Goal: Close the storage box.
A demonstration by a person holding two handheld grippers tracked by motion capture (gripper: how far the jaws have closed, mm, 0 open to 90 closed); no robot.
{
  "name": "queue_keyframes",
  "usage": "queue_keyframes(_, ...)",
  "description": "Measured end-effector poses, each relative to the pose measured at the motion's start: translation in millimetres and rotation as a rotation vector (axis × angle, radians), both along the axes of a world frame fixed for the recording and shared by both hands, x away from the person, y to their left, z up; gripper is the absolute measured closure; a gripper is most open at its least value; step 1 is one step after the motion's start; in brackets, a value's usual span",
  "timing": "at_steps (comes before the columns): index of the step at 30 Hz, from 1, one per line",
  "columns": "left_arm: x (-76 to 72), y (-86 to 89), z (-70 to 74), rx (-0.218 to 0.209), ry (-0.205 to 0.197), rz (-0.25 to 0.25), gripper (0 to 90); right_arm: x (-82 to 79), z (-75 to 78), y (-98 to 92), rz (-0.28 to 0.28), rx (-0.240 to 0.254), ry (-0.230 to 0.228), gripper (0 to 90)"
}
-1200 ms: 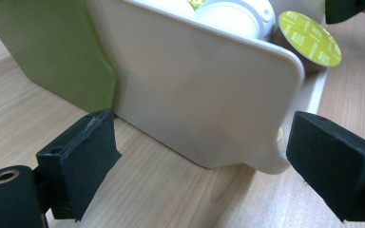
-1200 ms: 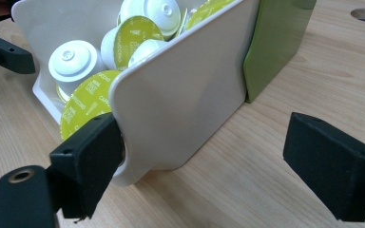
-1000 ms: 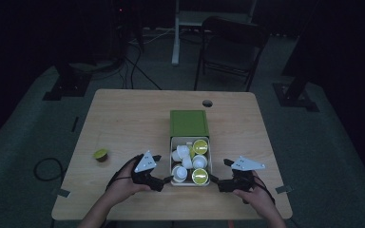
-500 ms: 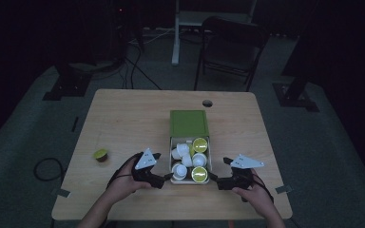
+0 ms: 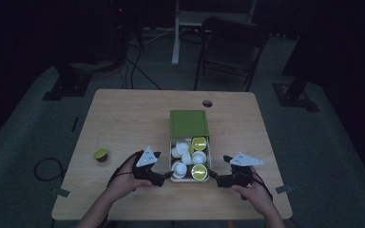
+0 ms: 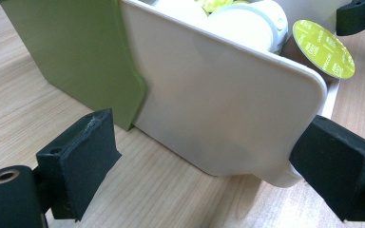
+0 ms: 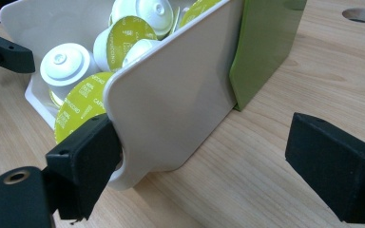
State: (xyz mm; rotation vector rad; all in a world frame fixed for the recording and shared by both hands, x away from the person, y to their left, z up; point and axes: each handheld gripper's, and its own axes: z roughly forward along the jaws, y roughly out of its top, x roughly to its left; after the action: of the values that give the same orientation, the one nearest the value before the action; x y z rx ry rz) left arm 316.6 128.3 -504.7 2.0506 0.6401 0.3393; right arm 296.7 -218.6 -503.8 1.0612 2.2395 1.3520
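White drawer (image 5: 190, 176) between both grippers, left gripper (image 5: 165, 179) spread, right gripper (image 5: 214, 177) spread (corners touched)

A lone green-lidded capsule (image 5: 100, 155) lies on the wooden surface (image 5: 123, 118), well apart to the left of the fingers. A round hole (image 5: 207, 103) pierces the surface beyond them. Farther off, a dark chair (image 5: 228, 47) stands on the floor, with cables (image 5: 138, 71) nearby.
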Motion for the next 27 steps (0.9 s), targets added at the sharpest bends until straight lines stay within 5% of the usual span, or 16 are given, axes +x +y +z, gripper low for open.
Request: queue_keyframes(27, 16.0, -1.2, 2.5, -0.005, 0.035, 0.016, 10.0, 13.6, 0.4, -0.1, -0.021, -0.004, -0.005, 11.3)
